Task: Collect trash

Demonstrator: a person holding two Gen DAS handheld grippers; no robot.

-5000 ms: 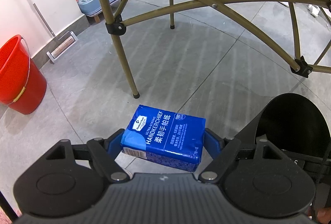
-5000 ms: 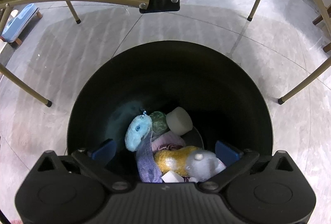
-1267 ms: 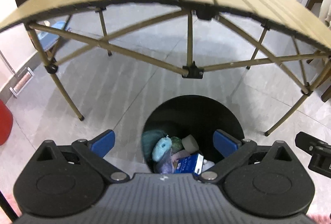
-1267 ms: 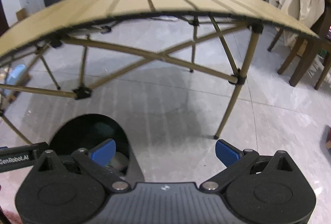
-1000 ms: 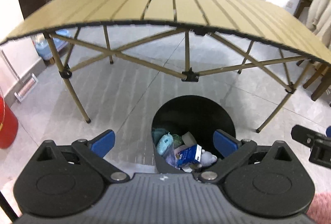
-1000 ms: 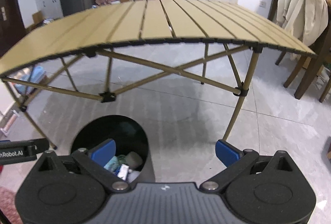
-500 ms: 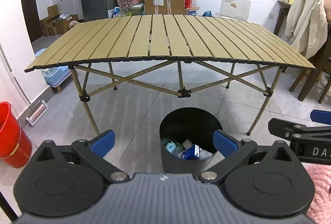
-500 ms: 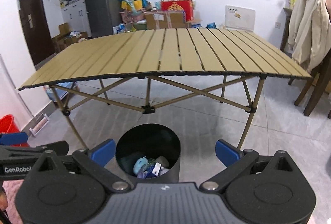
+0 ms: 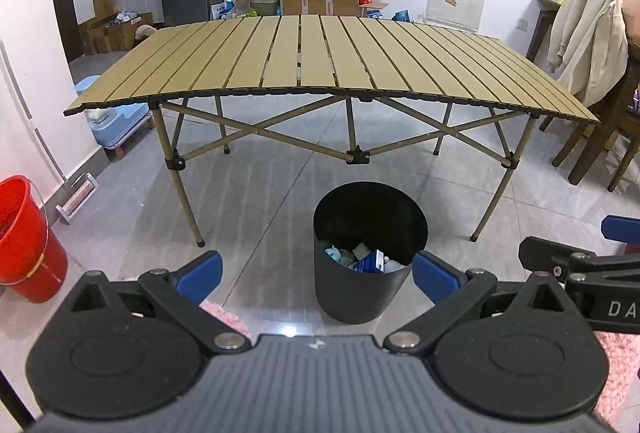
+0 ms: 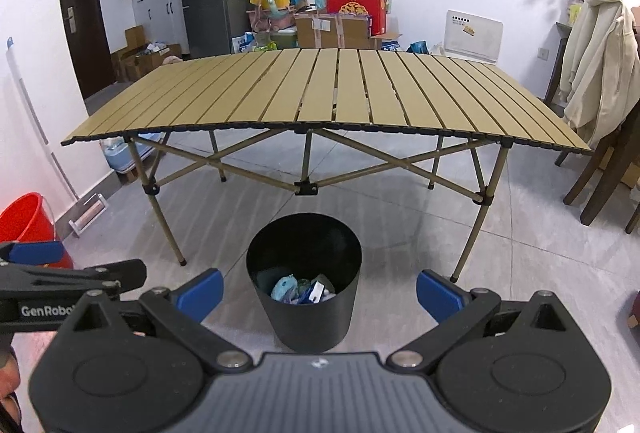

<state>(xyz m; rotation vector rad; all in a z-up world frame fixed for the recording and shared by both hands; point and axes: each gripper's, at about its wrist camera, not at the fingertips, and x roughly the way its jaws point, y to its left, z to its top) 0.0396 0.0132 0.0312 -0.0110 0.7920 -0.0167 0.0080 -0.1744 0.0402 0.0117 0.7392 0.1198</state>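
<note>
A black round trash bin point(image 9: 362, 293) point(image 10: 308, 325) stands on the grey floor in front of the folding table. Inside lie the blue tissue pack point(image 9: 370, 262) point(image 10: 310, 293), a light-blue soft item point(image 10: 282, 287) and other scraps. My left gripper point(image 9: 316, 273) is open and holds nothing, raised well back from the bin. My right gripper point(image 10: 318, 293) is open too, with nothing between its fingers. Each gripper shows at the other view's edge: the right one point(image 9: 580, 265) at the right, the left one point(image 10: 60, 273) at the left.
A tan slatted folding table point(image 9: 320, 73) point(image 10: 332, 101) with crossed legs stands behind the bin. A red bucket point(image 9: 24, 237) sits at the left wall. Chairs with a cream coat point(image 9: 588, 41) stand at the right. Boxes and bags point(image 10: 332, 21) pile at the back wall.
The left gripper let go of the blue tissue pack into the bin. Both grippers have since risen and pulled back, so the tabletop and room have come into view.
</note>
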